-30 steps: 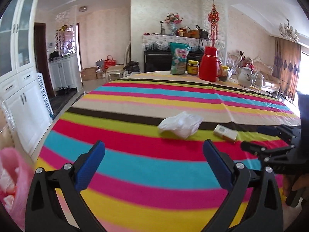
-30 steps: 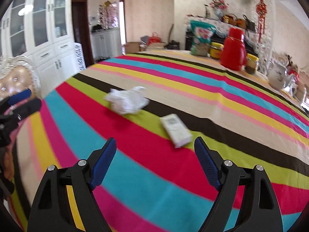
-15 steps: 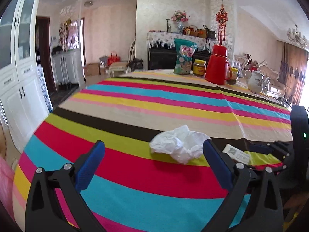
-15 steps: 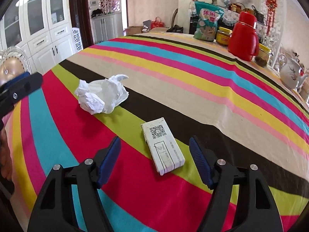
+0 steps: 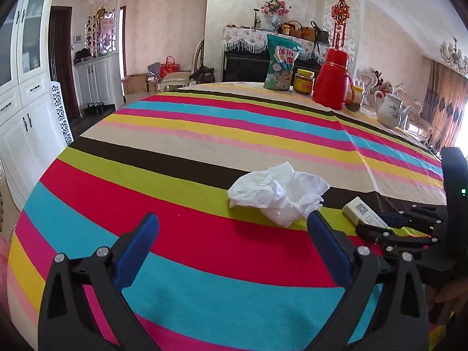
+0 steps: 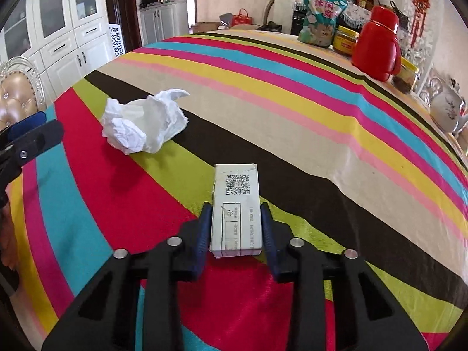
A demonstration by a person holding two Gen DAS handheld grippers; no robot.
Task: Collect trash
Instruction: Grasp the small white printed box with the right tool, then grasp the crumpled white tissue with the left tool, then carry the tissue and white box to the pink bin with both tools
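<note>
A crumpled white tissue (image 5: pixel 280 196) (image 6: pixel 143 125) lies on the striped tablecloth (image 5: pixel 204 152). My left gripper (image 5: pixel 232 234) is open just short of it, and the tissue sits ahead of the right blue finger (image 5: pixel 324 248). A small white box with a QR code (image 6: pixel 236 207) (image 5: pixel 362 212) lies to the tissue's right. My right gripper (image 6: pixel 236 213) has its jaws closing on the box, both blue pads against the box's long sides. The box still rests flat on the cloth.
At the table's far side stand a snack bag (image 5: pixel 282 63), a yellow-lidded jar (image 5: pixel 304 80), a red thermos (image 5: pixel 332 83) and a white teapot (image 5: pixel 390 111). A padded chair (image 6: pixel 14 99) is by the table's left edge, with white cabinets (image 6: pixel 73 29) behind.
Both grippers moved forward and down toward the table. The right gripper's jaws came together from wide open onto the box. The left gripper stayed open and neared the tissue.
</note>
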